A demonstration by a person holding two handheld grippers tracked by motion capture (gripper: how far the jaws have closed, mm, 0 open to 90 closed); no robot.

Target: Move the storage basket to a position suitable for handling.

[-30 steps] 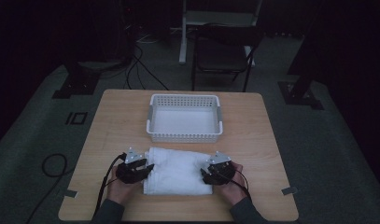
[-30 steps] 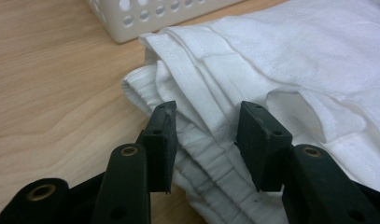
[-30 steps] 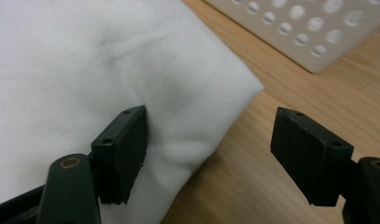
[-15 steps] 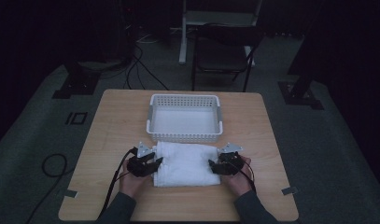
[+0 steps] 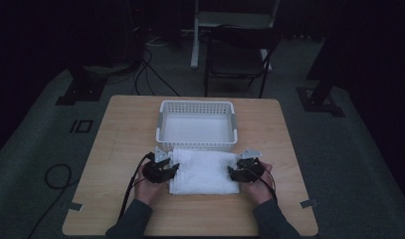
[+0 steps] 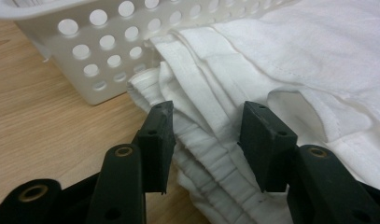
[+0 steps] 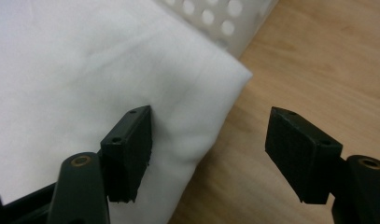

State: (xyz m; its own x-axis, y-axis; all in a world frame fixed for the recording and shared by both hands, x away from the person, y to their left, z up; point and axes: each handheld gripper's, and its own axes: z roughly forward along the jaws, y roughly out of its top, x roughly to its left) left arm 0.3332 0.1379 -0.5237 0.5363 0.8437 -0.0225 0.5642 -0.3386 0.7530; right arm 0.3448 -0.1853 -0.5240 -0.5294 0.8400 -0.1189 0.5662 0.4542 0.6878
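A folded white towel (image 5: 204, 170) lies on the wooden table (image 5: 115, 129), its far edge touching the near wall of the white basket (image 5: 197, 106). The left gripper (image 6: 207, 123) straddles the towel's layered left end, jaws apart. The right gripper (image 7: 208, 128) gapes over its right edge.

1 towel (image 5: 204, 172), 1 basket (image 5: 196, 107), 2 grippers, 1 table (image 5: 120, 129), 1 chair (image 5: 237, 55).

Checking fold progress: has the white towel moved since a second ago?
Yes. The white towel has shifted away from the person toward the basket; its far edge now sits right by the basket's near wall, where bare table showed before.
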